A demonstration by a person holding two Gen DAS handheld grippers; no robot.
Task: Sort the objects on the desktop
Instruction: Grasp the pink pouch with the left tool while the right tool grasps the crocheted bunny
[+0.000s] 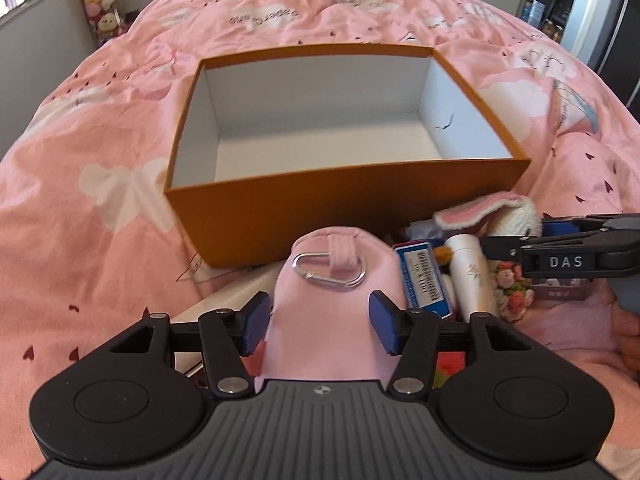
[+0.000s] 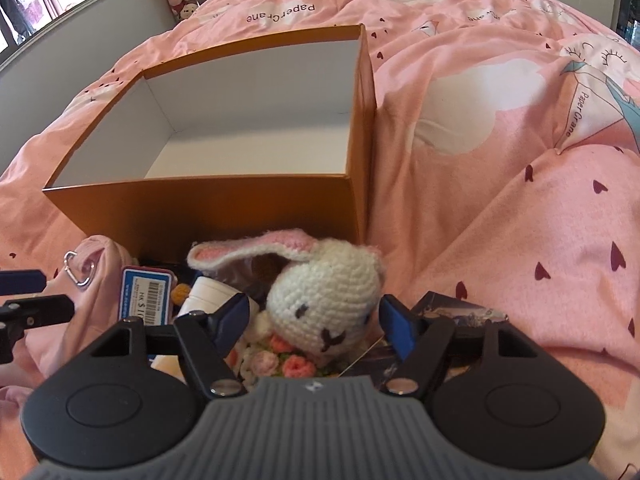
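- Two claws at work over one pile of small objects on the bed, just in front of the orange box (image 1: 348,216), which shows nothing inside.
- Left wrist view: left claw (image 1: 320,326), pads set apart on either side of the pink pouch (image 1: 324,320); contact with the cloth cannot be told. Silver carabiner (image 1: 330,274) lies on the pouch top, beyond the pads.
- Same view, right of the pouch: barcoded card (image 1: 426,280), white bottle (image 1: 470,270), and the right claw reaching in from the right edge.
- Handling note: soft cloth probably collapses under a pinch; close squarely on the pouch body, below the carabiner, and lift clear of the box's near wall before release.
- Right wrist view: right claw (image 2: 314,322), pads spread wide around the crochet rabbit (image 2: 324,304), not yet clamped.
- Rabbit's head lies against crochet flowers (image 2: 280,354), one ear flopped toward the box (image 2: 208,204).
- Handling note: grip the head across its widest part; the flowers may be attached, so raise slowly and watch neighbouring items for snagging.
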